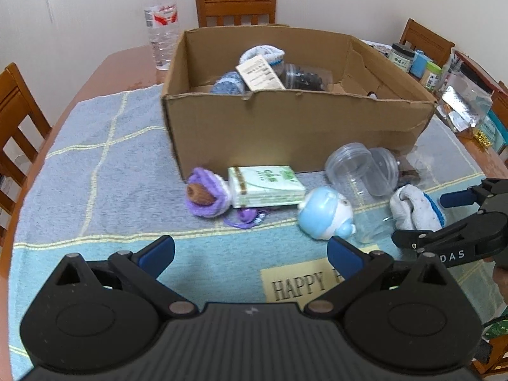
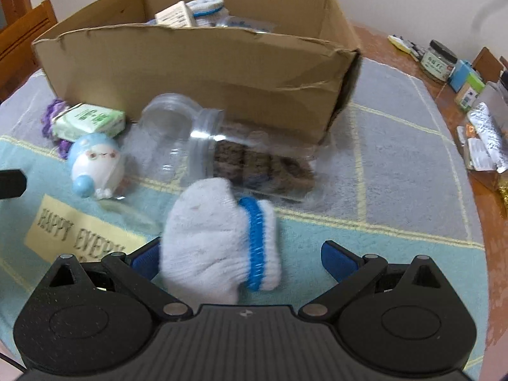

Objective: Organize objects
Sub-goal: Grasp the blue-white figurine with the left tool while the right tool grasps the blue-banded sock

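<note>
L wrist view, left to right: purple knit piece (image 1: pixel 208 197) and green tissue pack (image 1: pixel 266 185) lie touching, just in front of the cardboard box (image 1: pixel 295 123) at frame centre, then the blue-white toy (image 1: pixel 327 212) and clear jars (image 1: pixel 362 171) on the towel-covered bench (image 1: pixel 95 171). Left gripper (image 1: pixel 250 252) at bottom centre – fingers wide apart, holding nothing. R wrist view: white sock w/ blue band (image 2: pixel 219 241) sits low centre between the right gripper (image 2: pixel 239 260) fingers – spread wide, not closed on it.

The left gripper (image 1: pixel 250 254) hovers low and near, its jaws spread wide with nothing between them. To its right, the right gripper (image 2: pixel 239 258) is likewise spread wide.
</note>
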